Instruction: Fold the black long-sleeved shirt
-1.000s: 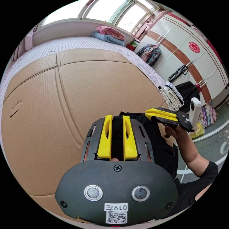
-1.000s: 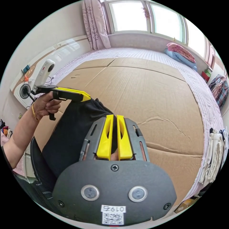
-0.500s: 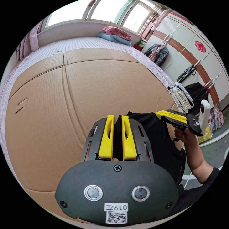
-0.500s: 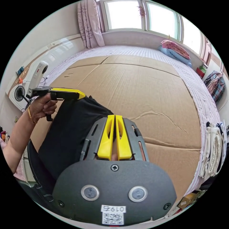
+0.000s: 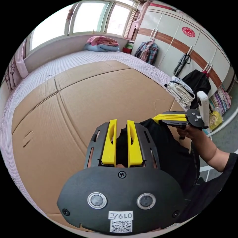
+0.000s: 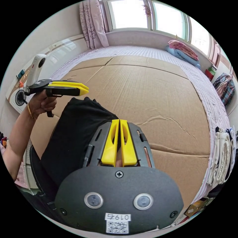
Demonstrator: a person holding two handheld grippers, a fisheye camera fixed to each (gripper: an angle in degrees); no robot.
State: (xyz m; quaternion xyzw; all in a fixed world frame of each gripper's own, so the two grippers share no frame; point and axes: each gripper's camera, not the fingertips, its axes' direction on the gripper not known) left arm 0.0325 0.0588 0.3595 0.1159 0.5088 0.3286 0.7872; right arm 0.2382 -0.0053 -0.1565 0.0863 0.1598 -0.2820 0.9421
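Observation:
The black long-sleeved shirt [image 6: 74, 129] hangs bunched over the near edge of the cardboard sheet [image 6: 153, 86] that covers the bed. My right gripper [image 6: 119, 120] is shut on the shirt's top edge. In the left gripper view the right gripper [image 5: 155, 118] pinches that same edge of the shirt [image 5: 171, 151]. My left gripper [image 5: 121, 122] has its yellow jaws parted, with black cloth lying below the gap. Seen from the right gripper view, the left gripper [image 6: 85, 89] hovers just above the shirt's corner, apart from it.
Folded white clothes [image 5: 181, 90] are stacked at the bed's right edge, also in the right gripper view [image 6: 224, 156]. Folded bedding [image 6: 183, 52] lies by the window. Wardrobe doors [image 5: 188, 39] with hanging clothes stand on the right, and a small fan [image 6: 21, 95] stands on the left.
My left gripper has opened and risen off the shirt's corner, which has dropped onto the cardboard. The right gripper keeps its hold.

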